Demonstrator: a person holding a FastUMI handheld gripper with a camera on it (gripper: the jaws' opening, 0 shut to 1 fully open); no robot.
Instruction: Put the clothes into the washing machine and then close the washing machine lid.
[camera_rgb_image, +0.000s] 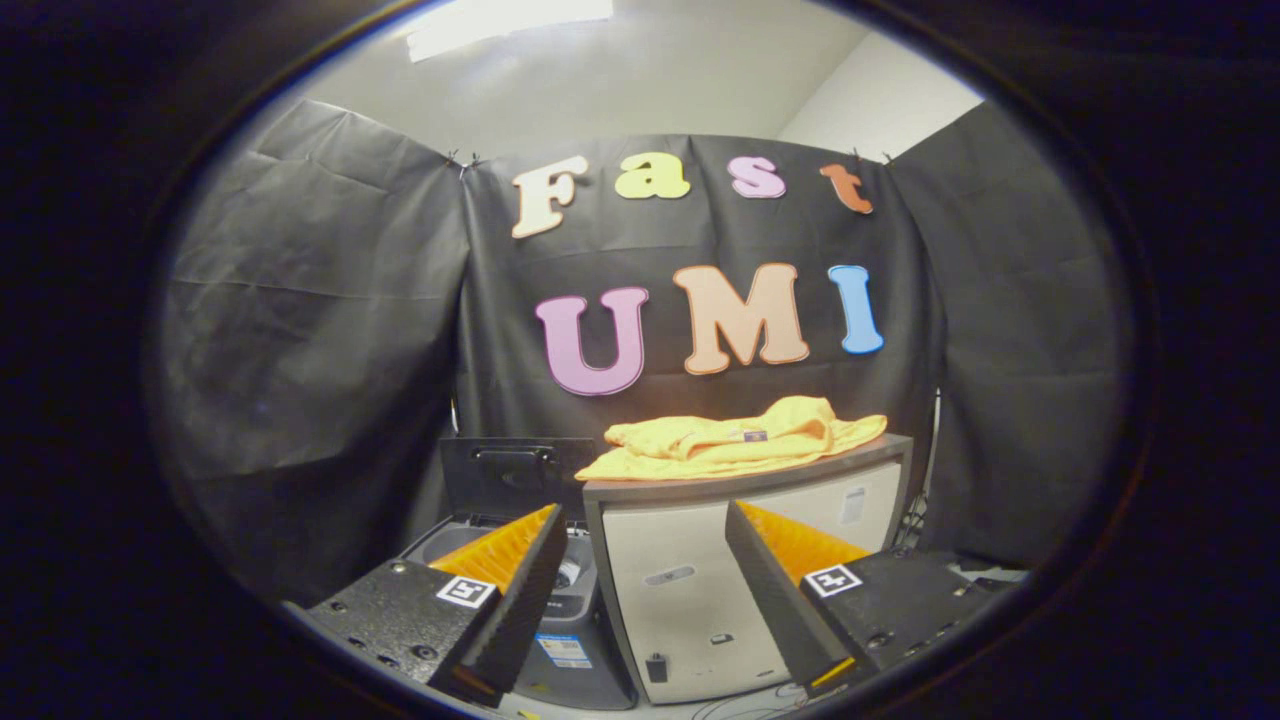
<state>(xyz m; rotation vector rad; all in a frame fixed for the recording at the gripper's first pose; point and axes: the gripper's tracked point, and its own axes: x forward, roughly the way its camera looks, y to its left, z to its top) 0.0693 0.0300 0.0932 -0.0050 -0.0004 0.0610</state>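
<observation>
Gripper view: the claw (640, 590) hangs released, fingers spread wide and gripping nothing. Beyond them, a yellow garment (735, 445) lies crumpled on top of a light-fronted cabinet (690, 600). Just beside that cabinet, behind the left finger, sits the washing machine (560, 640), its dark lid (510, 478) standing upright, open.

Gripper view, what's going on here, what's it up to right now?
A hand-held gripper hangs open with nothing between its fingers, facing a grey cabinet. A yellow garment lies crumpled on the cabinet's top, beyond the fingers and not yet touched. Beside the cabinet, behind one finger, sits the washing machine with its lid standing up open. No clothes have gone in yet.
</observation>
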